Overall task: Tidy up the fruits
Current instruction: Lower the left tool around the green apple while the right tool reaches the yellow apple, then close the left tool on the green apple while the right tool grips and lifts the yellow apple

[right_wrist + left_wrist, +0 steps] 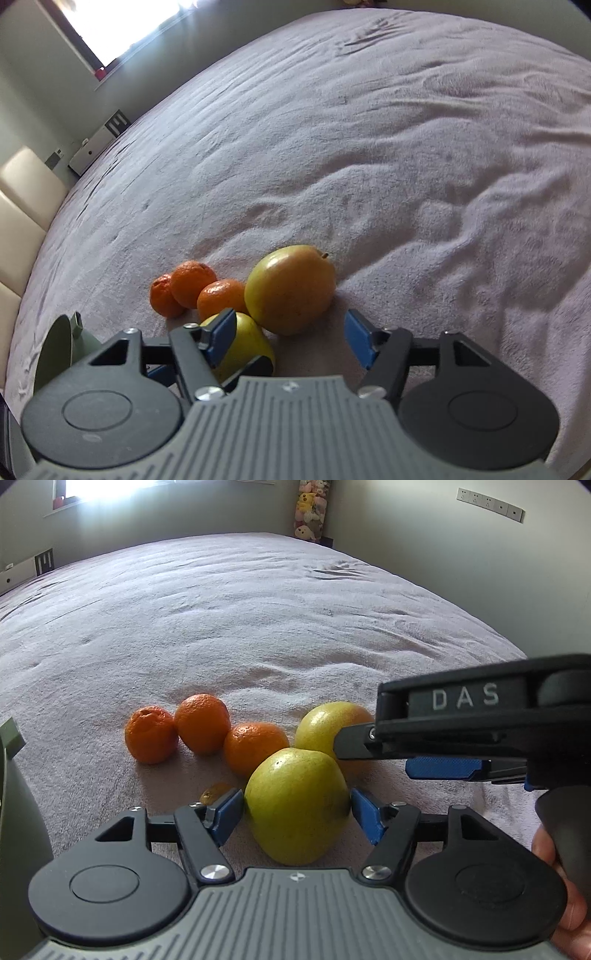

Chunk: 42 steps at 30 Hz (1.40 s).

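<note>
Three oranges (201, 723) lie in a row on the purple bedspread (240, 609), with two yellow-green pears to their right. My left gripper (297, 818) is open, its blue pads on either side of the near pear (295, 805), touching or nearly so. My right gripper (290, 338) is open and empty, just short of the far pear (290, 290), which shows an orange blush. In the left wrist view the right gripper (373, 753) comes in from the right beside the far pear (325, 723). The near pear (240, 343) and oranges (192, 282) also show in the right wrist view.
A small brownish fruit (214, 792) lies half hidden behind the left pad. A green object (59, 347) sits at the left edge. Cream headboard panels (26, 206) border the bed's left side. Plush toys (310, 509) stand in the far corner.
</note>
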Motion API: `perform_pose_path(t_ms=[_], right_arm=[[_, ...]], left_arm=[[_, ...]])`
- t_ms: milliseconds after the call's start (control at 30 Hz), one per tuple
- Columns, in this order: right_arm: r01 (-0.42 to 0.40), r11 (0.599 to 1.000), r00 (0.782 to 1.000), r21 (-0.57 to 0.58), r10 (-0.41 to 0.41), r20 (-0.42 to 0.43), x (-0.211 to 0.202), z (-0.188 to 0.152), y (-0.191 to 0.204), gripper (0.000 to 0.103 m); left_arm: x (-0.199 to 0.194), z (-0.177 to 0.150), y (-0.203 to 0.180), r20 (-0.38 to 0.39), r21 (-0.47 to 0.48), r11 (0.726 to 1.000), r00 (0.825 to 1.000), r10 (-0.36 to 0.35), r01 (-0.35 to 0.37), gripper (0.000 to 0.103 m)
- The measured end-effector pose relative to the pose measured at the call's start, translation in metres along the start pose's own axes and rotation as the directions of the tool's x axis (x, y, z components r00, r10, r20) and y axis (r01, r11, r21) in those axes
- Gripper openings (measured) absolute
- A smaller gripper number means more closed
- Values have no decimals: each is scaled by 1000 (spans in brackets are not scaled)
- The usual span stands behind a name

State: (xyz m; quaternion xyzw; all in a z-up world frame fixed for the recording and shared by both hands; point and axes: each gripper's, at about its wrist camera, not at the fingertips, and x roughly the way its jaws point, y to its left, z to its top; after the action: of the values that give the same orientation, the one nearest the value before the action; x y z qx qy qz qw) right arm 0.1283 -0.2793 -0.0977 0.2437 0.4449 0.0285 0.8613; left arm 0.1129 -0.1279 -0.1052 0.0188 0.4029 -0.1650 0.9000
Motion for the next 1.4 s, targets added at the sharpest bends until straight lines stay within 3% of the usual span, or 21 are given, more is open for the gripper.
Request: perform_pose_path(t_ms=[500, 800, 1167, 1400], right_arm=[[-21, 998, 999, 62, 23, -28, 17, 5, -4, 63], [-18, 998, 1000, 53, 19, -8, 11, 8, 0, 63], [-4, 996, 1000, 88, 6, -23, 26, 12, 3, 65], [12, 990, 999, 138, -5, -53, 44, 14, -4, 65]], left_arm=[[11, 10, 6, -68, -25, 999, 997, -36, 35, 75], [-6, 16, 9, -53, -20, 999, 998, -40, 39, 74], [-30, 27, 38, -25, -90, 995, 999, 30, -32, 75], [-30, 28, 47, -27, -117, 992, 999, 34, -37, 75]])
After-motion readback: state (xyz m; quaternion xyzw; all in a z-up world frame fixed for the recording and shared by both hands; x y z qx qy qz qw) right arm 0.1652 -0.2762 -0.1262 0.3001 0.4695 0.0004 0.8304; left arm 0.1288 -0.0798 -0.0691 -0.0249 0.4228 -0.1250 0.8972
